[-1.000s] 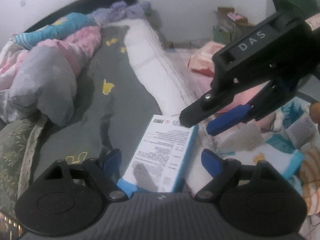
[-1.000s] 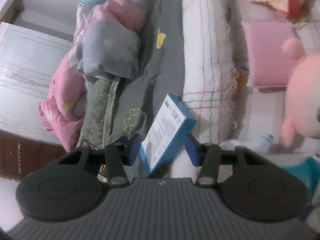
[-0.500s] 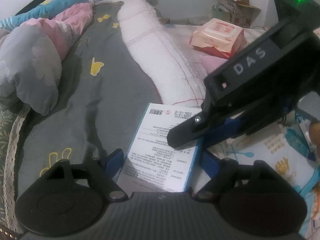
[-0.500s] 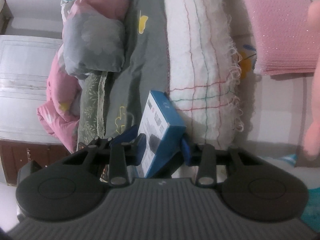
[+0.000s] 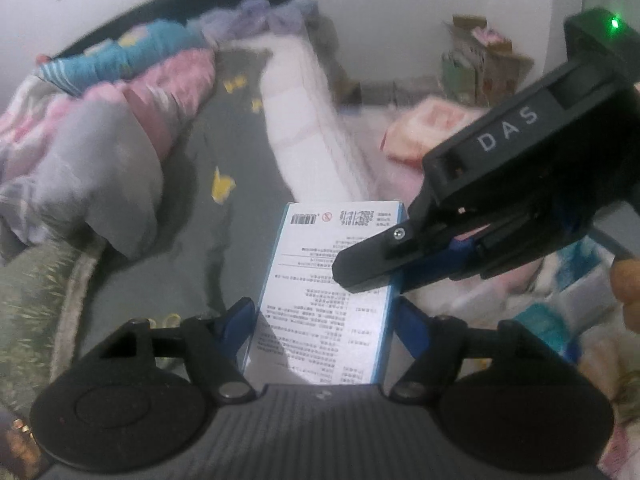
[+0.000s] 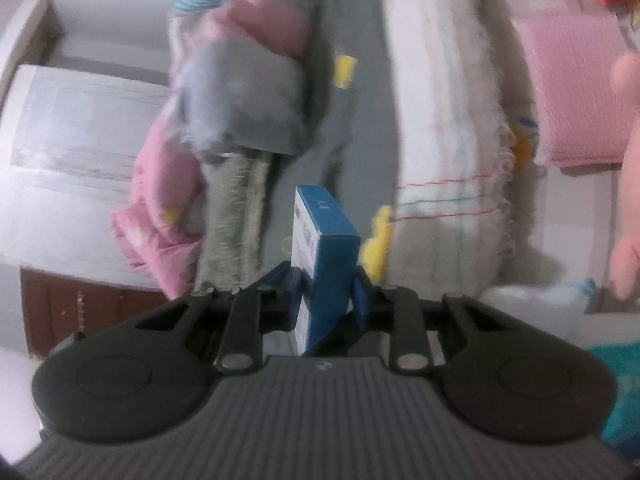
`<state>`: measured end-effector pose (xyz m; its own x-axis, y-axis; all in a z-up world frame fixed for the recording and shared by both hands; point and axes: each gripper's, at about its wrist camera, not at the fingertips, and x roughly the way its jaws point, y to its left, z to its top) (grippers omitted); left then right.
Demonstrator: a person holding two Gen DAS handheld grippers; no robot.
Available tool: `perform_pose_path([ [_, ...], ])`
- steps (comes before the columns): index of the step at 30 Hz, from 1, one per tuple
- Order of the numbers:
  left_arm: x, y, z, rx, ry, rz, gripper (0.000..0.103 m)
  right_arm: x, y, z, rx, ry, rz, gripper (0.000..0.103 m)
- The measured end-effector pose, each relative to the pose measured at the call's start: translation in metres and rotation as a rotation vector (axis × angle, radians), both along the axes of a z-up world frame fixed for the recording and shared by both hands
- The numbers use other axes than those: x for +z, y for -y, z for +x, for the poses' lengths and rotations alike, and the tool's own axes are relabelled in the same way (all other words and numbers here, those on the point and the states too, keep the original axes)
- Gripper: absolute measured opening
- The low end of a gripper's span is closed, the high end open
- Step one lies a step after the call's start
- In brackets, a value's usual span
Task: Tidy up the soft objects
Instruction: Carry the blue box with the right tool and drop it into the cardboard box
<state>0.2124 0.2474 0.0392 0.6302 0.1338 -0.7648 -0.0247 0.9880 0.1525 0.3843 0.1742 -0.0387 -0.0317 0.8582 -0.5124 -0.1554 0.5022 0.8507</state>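
A flat box (image 5: pixel 320 280) with a white printed face and blue sides hangs above the grey bed sheet (image 5: pixel 168 240). My left gripper (image 5: pixel 324 320) is closing. Its blue pads (image 5: pixel 240 316) lie against the box's two long sides, the near end of the box between them. My right gripper (image 5: pixel 372 276) reaches in from the right and clamps the box's right edge. In the right wrist view the box (image 6: pixel 328 252) stands on edge, and my right gripper (image 6: pixel 326 282) is closing with its pads (image 6: pixel 294 284) pressed on the box's two wide faces.
A bunched pink and grey quilt (image 5: pixel 100 152) lies to the left and a white fuzzy blanket (image 6: pixel 440 120) runs along the sheet. A pink pad (image 6: pixel 576 92) and a pink plush toy (image 6: pixel 632 208) lie to the right. An orange packet (image 5: pixel 412 136) and cardboard boxes (image 5: pixel 480 64) are beyond. A white cabinet (image 6: pixel 80 140) stands to the left.
My right jaws narrowed from around the box until they clamped it, and the box turned up on edge. My left jaws drew in to the box's sides. Both views are now blurred.
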Motion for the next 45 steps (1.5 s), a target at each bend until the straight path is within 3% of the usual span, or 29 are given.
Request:
perform_pose_path([
  [5, 0.050, 0.041, -0.029, 0.019, 0.117, -0.027, 0.075, 0.057, 0.036, -0.022, -0.005, 0.106, 0.085, 0.022],
  [9, 0.077, 0.084, -0.046, -0.018, 0.185, -0.060, 0.075, 0.099, 0.088, -0.043, -0.037, 0.196, 0.124, 0.020],
  [16, 0.102, 0.187, -0.050, -0.192, 0.264, -0.095, 0.075, 0.147, 0.210, -0.079, -0.157, 0.321, 0.134, 0.019],
  [21, 0.100, 0.277, -0.030, -0.353, 0.261, -0.144, 0.074, 0.165, 0.314, -0.100, -0.295, 0.397, 0.076, 0.019],
  [28, 0.068, 0.386, 0.013, -0.517, 0.161, -0.190, 0.073, 0.149, 0.440, -0.106, -0.477, 0.389, -0.038, 0.019],
  [33, 0.034, 0.432, 0.041, -0.569, 0.096, -0.155, 0.072, 0.114, 0.497, -0.094, -0.537, 0.317, -0.087, 0.019],
  [39, 0.020, 0.428, 0.063, -0.574, 0.040, -0.168, 0.085, 0.078, 0.535, -0.064, -0.537, 0.212, -0.068, 0.019],
  [45, 0.030, 0.398, 0.066, -0.539, 0.075, -0.171, 0.091, 0.064, 0.540, -0.034, -0.523, 0.167, -0.049, 0.019],
])
